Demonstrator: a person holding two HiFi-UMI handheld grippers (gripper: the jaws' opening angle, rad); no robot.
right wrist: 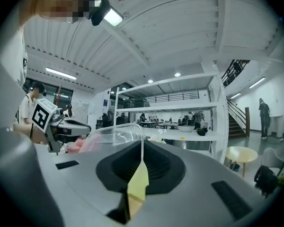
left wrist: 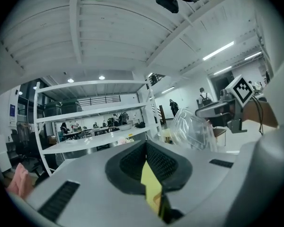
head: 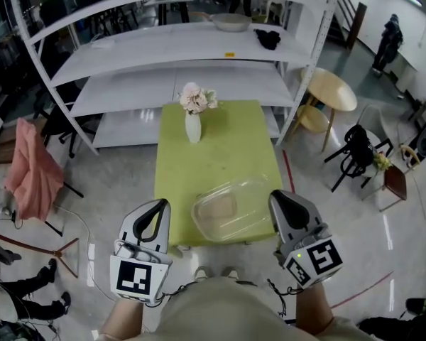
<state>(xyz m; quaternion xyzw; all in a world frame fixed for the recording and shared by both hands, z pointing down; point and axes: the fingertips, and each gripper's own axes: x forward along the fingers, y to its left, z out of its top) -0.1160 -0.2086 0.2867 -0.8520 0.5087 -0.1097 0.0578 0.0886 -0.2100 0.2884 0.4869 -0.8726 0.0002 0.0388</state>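
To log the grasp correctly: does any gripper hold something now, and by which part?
The right gripper pinches the clear plastic container by the rim of its right-side wall. The left gripper is shut on nothing.

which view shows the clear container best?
Head view: the container shows whole on the green table, between the left gripper and right gripper. Left gripper view: only part of its clear wall, off right. Right gripper view: its rim rises left of the jaws, one edge running down between them.
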